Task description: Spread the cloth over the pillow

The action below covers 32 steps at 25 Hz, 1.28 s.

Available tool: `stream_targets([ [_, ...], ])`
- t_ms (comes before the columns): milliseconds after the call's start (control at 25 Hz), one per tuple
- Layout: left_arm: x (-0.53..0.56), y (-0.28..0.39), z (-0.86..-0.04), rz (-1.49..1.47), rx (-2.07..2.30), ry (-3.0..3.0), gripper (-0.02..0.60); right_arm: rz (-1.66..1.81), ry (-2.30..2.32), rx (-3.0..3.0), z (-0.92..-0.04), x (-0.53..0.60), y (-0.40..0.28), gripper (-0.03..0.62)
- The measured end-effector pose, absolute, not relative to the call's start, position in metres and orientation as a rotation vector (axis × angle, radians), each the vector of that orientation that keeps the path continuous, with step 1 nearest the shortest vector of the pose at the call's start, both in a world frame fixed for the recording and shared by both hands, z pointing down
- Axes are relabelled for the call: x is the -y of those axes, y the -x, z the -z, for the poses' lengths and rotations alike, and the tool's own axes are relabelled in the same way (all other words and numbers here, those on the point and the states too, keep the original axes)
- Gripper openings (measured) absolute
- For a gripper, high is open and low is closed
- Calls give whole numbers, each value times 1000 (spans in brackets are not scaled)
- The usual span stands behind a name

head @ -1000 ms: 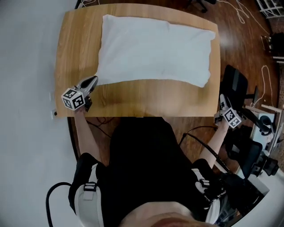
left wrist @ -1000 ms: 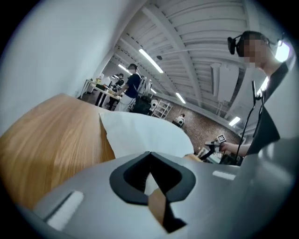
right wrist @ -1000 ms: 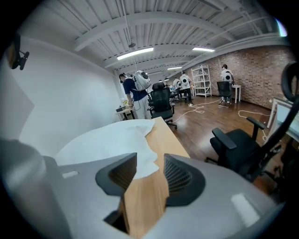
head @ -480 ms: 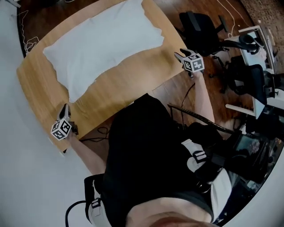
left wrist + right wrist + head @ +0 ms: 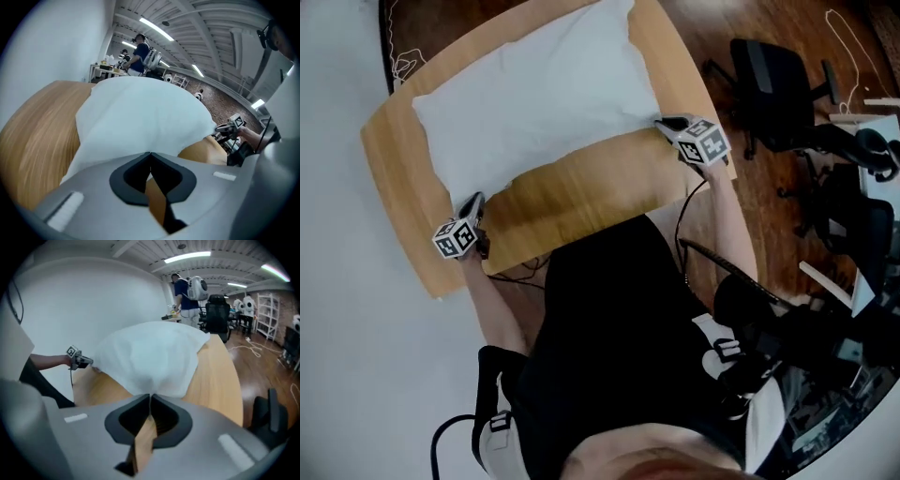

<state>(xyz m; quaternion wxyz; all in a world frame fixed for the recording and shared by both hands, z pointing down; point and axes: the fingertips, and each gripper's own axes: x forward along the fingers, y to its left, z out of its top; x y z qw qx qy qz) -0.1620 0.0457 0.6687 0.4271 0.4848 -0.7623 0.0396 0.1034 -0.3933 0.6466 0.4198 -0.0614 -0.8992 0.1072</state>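
Observation:
A white cloth (image 5: 534, 103) lies puffed up across the far half of the wooden table (image 5: 581, 183); I cannot tell cloth from pillow beneath it. My left gripper (image 5: 473, 200) sits at the cloth's near left corner, and in the left gripper view its jaws (image 5: 150, 153) meet, shut on the cloth's edge (image 5: 140, 117). My right gripper (image 5: 661, 122) is at the near right corner. In the right gripper view its jaws (image 5: 150, 394) have come together on the hem of the cloth (image 5: 150, 357).
A black office chair (image 5: 769, 84) stands on the wood floor right of the table, with more equipment and cables further right. The person's black-clad body is against the table's near edge. People stand far back in the room (image 5: 185, 296).
The right gripper came in from beyond the table's right edge to the cloth's near right corner and its jaws shut there. The left gripper stayed at the near left corner. The head view swung.

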Motion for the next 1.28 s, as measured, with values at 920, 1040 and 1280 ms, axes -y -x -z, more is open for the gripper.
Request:
stream_targets([
  [920, -98, 146, -699, -101, 1876, -1068, 3, -226, -141, 2344, -610, 469, -108, 207],
  [1040, -75, 144, -684, -69, 1915, -1125, 3, -128, -109, 2233, -661, 470, -92, 198],
  [1280, -50, 135, -664, -50, 1916, -1193, 3, -26, -55, 2087, -727, 459, -108, 143],
])
